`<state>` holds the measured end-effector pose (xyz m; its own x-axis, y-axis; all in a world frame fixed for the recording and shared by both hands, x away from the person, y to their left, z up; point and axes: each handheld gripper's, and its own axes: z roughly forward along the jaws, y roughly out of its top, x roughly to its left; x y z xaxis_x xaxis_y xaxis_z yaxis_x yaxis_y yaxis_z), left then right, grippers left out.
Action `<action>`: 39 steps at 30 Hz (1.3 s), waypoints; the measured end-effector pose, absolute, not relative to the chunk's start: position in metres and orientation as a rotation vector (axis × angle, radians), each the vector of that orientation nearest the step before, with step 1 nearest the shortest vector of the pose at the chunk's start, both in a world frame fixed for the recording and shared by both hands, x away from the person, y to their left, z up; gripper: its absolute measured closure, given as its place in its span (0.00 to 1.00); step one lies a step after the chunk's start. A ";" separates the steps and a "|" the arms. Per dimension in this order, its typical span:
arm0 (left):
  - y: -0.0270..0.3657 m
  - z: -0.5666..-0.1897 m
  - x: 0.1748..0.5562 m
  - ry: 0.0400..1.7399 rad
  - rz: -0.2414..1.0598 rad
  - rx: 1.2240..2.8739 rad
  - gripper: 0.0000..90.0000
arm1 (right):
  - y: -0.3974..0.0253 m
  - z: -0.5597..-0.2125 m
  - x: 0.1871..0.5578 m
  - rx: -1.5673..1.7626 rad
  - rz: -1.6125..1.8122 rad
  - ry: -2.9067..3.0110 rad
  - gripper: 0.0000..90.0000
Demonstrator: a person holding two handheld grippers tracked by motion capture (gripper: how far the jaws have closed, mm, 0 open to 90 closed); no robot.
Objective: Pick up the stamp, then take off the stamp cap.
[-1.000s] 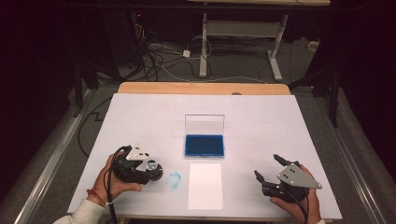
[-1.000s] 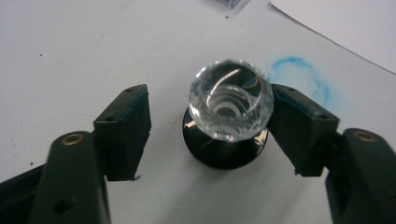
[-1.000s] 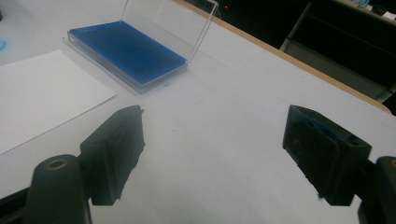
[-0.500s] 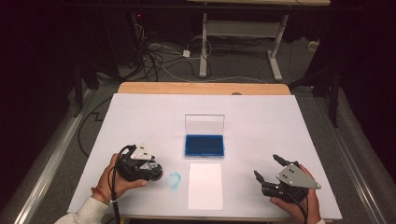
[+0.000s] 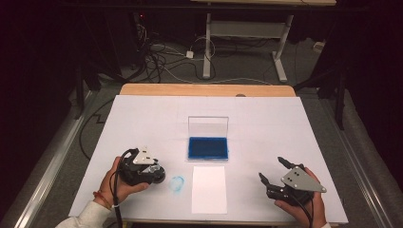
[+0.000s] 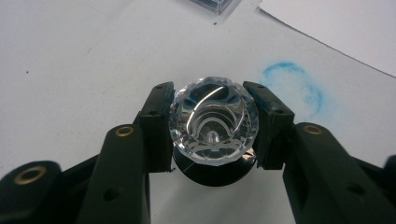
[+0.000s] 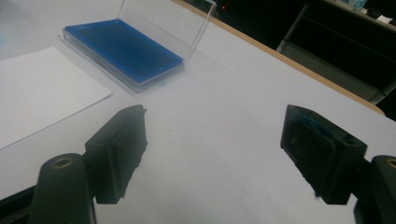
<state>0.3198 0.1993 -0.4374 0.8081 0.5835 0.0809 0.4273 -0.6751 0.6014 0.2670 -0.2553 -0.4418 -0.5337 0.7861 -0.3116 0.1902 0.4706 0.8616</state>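
The left gripper [image 6: 212, 126] has its fingers [image 6: 156, 126] closed on the faceted clear knob of a stamp [image 6: 214, 120], pinching it at its widest ring from both sides, with the dark base showing just below. In the high view the stamp [image 5: 156, 172] sits near the table's [image 5: 285, 123] front edge, at about 8 o'clock from the open blue ink pad [image 5: 207, 147] and just left of a smudged blue ring print [image 5: 177, 184]. The knob looks hard, glossy and light — probably slippery against the flat pads, so a grip square across the middle seems safest; a hold higher on the rounded facets could let it squirt out. It appears rigid, not fragile under gentle pressure. The right gripper [image 5: 275, 171] rests at 4 o'clock from the pad, its fingers [image 7: 119, 154] spread wide and holding nothing, blue ink staining one pad. A sheet of white paper [image 5: 209, 189] lies just in front of the ink pad. The table is covered in smooth white — flat and uncluttered — while the room behind is dark, with cables and a desk frame on the floor.
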 end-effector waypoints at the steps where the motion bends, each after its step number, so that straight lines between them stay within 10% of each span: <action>1: 0.200 -0.436 0.320 0.749 0.361 2.406 0.61 | -0.256 -0.442 0.267 0.813 1.047 1.990 0.25; 39: 0.214 -0.419 0.325 0.779 0.448 2.289 0.61 | -0.251 -0.449 0.271 0.822 1.016 2.069 0.22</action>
<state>0.3255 0.2140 -0.4192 0.7629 0.6385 0.1012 0.4087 -0.5977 0.6897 0.2710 -0.2508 -0.4487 -0.5689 0.7680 -0.2942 0.2369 0.4956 0.8356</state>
